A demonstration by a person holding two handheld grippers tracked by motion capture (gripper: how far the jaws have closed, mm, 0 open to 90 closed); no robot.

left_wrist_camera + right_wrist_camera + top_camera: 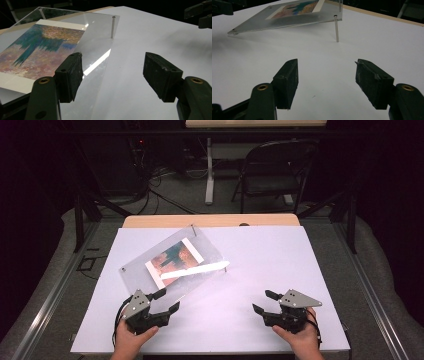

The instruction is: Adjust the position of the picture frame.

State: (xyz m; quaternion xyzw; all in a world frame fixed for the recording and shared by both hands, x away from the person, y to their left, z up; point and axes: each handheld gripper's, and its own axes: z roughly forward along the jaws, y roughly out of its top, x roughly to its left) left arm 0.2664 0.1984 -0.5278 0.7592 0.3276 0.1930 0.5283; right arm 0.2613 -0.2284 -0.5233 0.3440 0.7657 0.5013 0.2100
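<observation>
A clear acrylic picture frame (172,262) lies slanted on the white table sheet (260,265), propped on thin metal pins (336,28). A colourful print (173,260) with a white border sits inside it. My left gripper (166,300) is open just at the frame's near corner, and its left pad overlaps the acrylic edge (100,62) in the left gripper view. My right gripper (265,302) is open over bare sheet, well to the right of the frame (287,17). Nothing is between either pair of jaws.
The white sheet covers a wooden table whose far edge (210,220) shows beyond it. A folding chair (275,170) and cables stand on the floor behind. Metal rails (370,290) run along both sides of the table.
</observation>
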